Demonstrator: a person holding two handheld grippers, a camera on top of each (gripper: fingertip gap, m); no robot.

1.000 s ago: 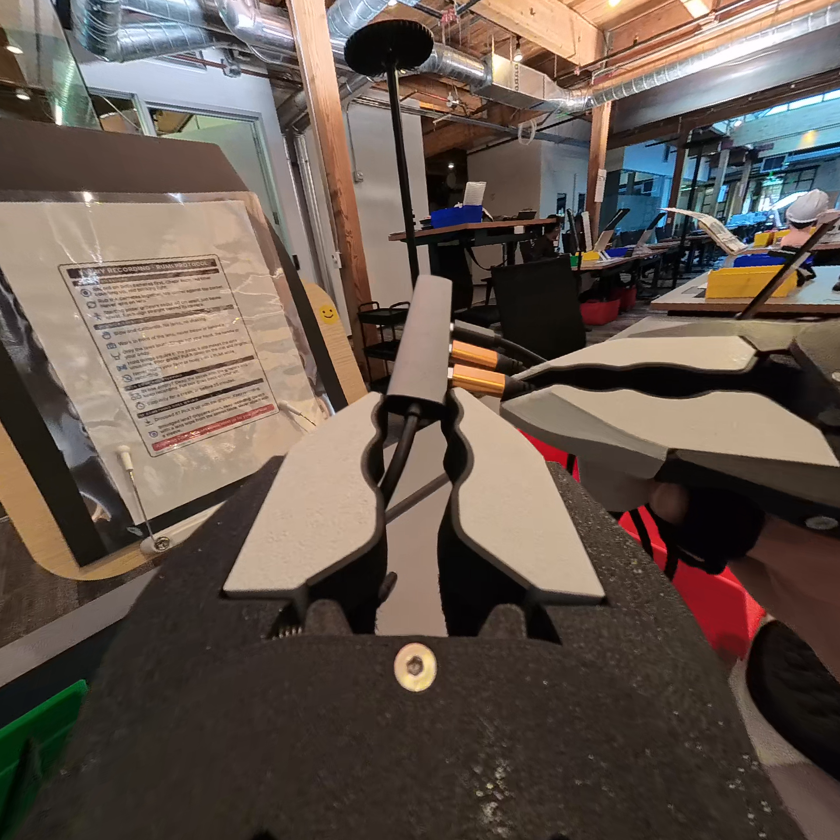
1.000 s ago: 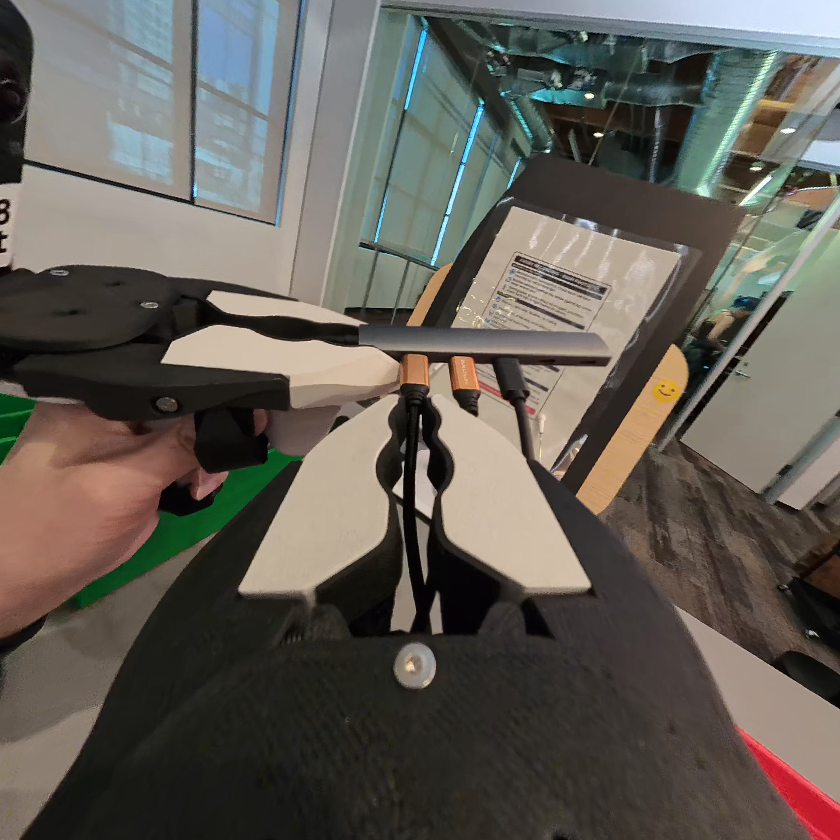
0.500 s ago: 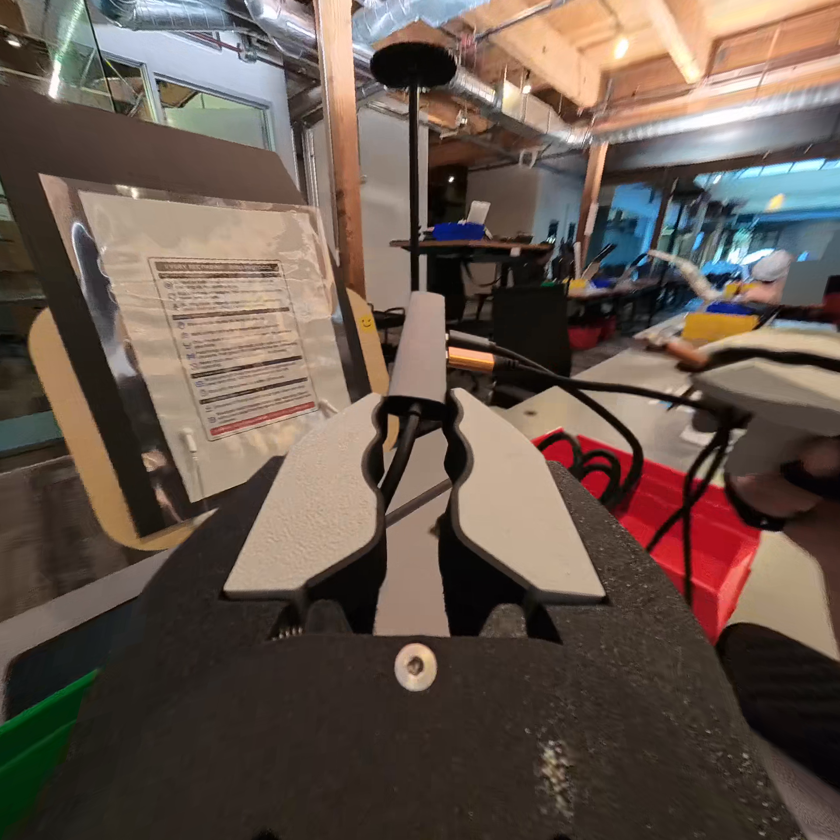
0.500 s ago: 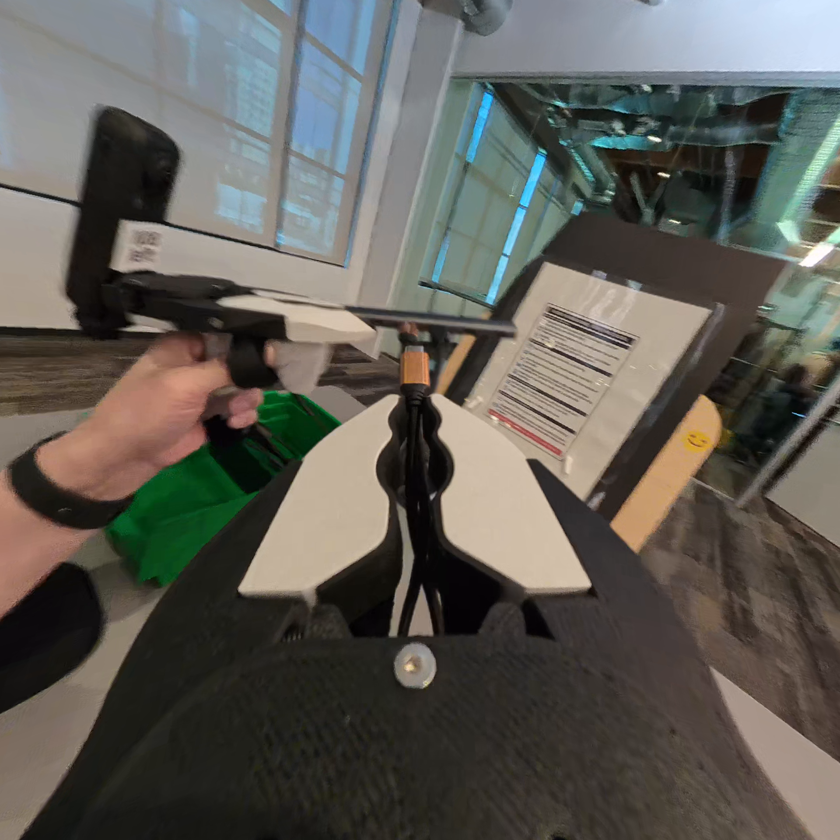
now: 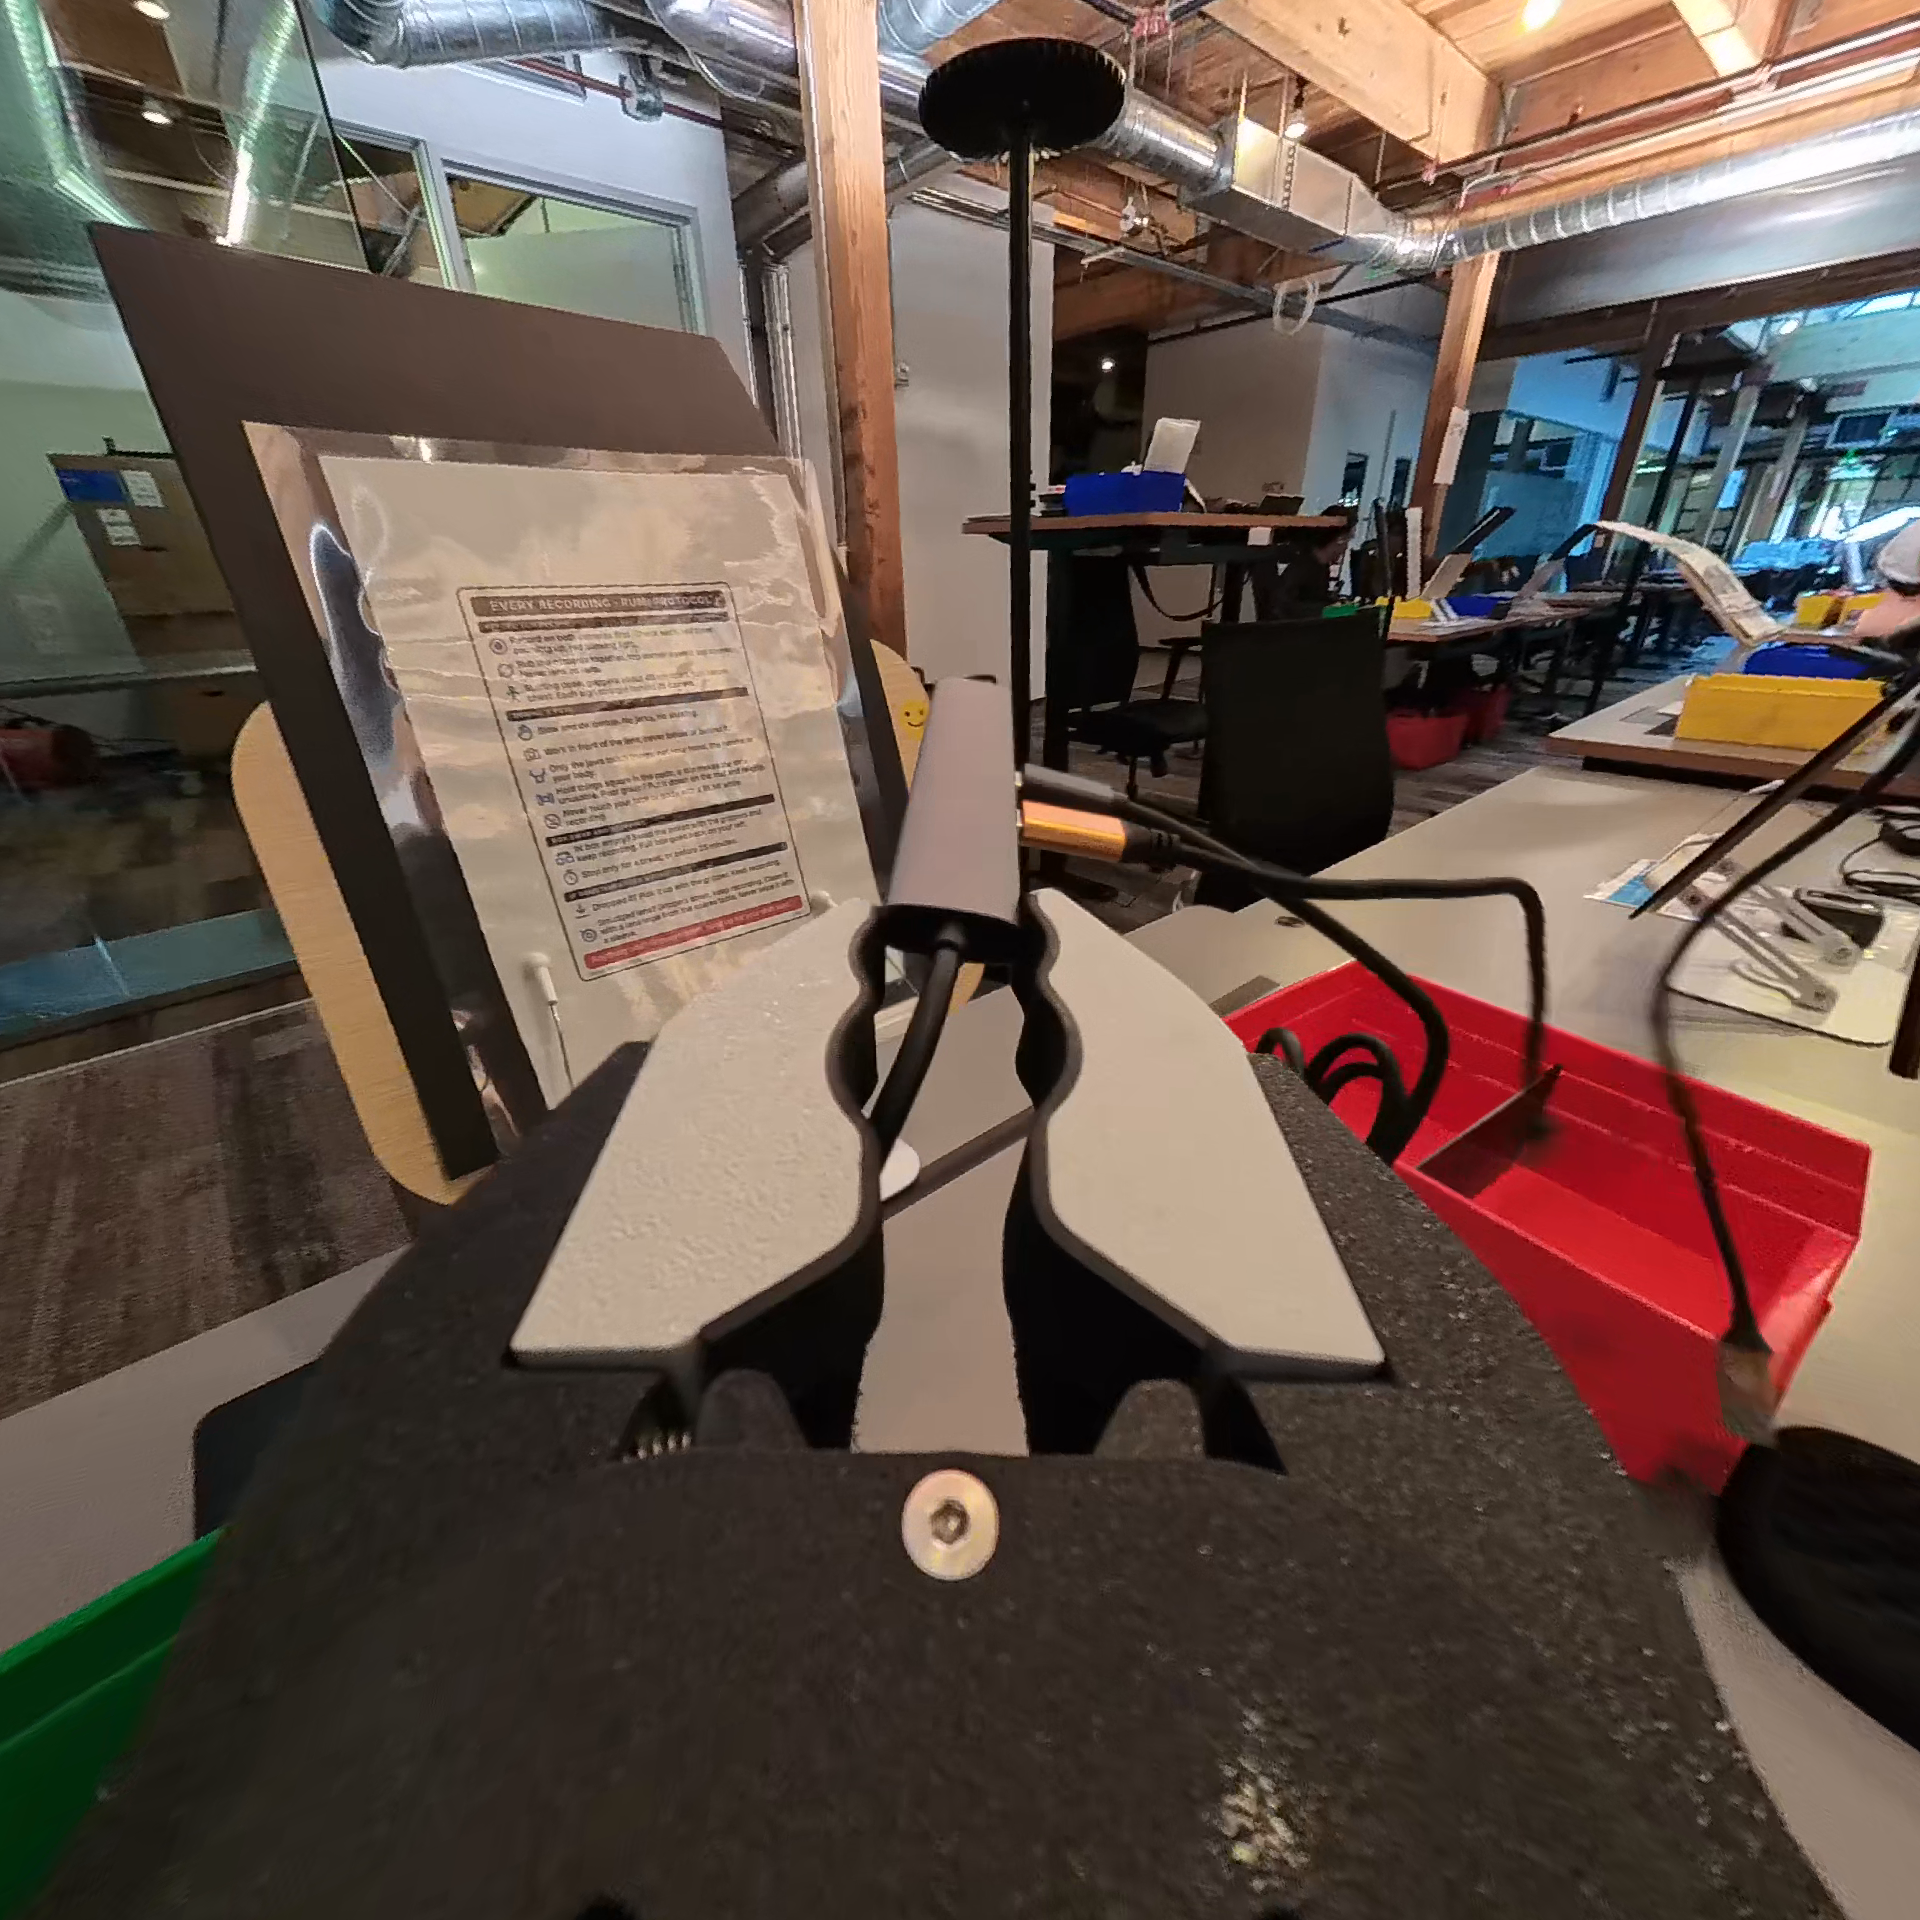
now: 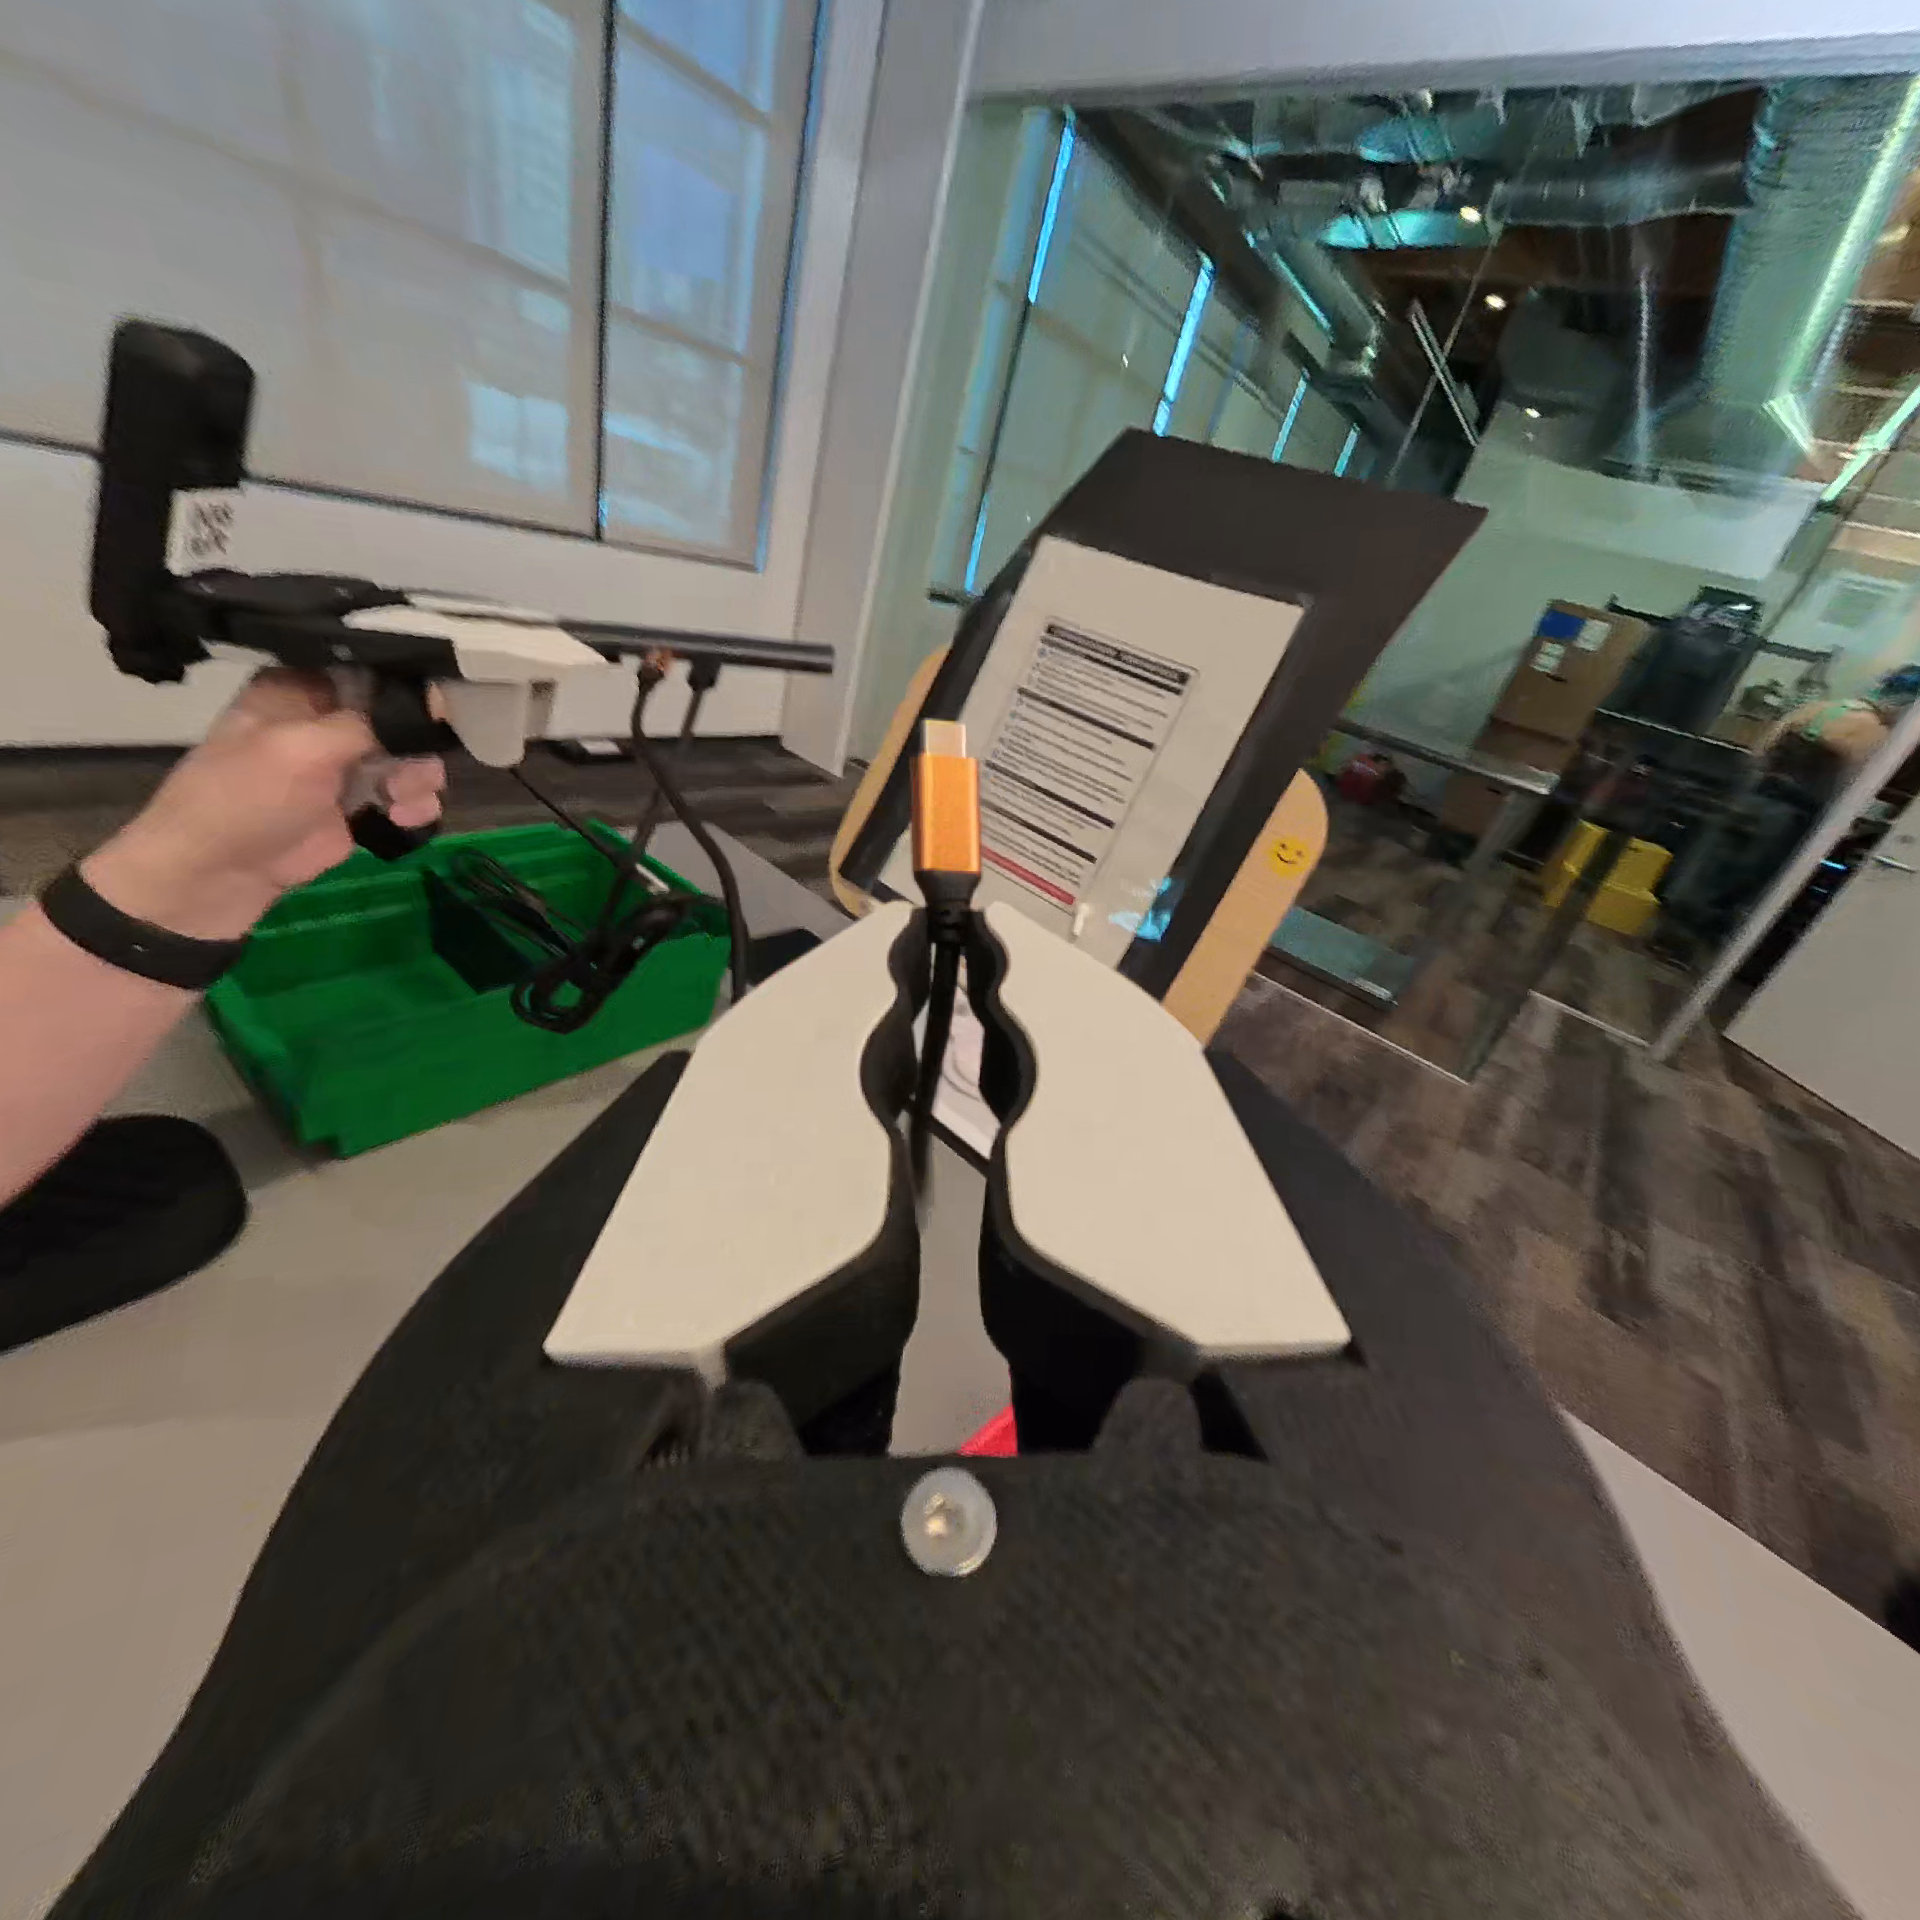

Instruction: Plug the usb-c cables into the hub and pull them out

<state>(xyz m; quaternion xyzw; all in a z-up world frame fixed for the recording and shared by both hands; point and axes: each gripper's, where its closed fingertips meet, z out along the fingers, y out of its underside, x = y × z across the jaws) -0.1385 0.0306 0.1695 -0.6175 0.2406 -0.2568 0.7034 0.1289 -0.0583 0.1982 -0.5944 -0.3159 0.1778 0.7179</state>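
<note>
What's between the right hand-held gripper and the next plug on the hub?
Nothing visible. The right hand-held gripper is shut on the pulled-out orange USB-C cable, away from the hub. An orange plug and a dark plug remain, reachable from the side.

Open-plan loft office used as a workspace

Exposed timber beams [image 5: 1382, 52] and silver ducts [image 5: 1143, 135] run overhead; desks [image 5: 1164, 525] with black chairs [image 5: 1294, 748] fill the far right, glass partitions [image 6: 1558, 520] the left.

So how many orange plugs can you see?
2. One orange plug is pulled out, its cable pinched in the right gripper. The other orange plug sits in the hub held by the left gripper.
</note>
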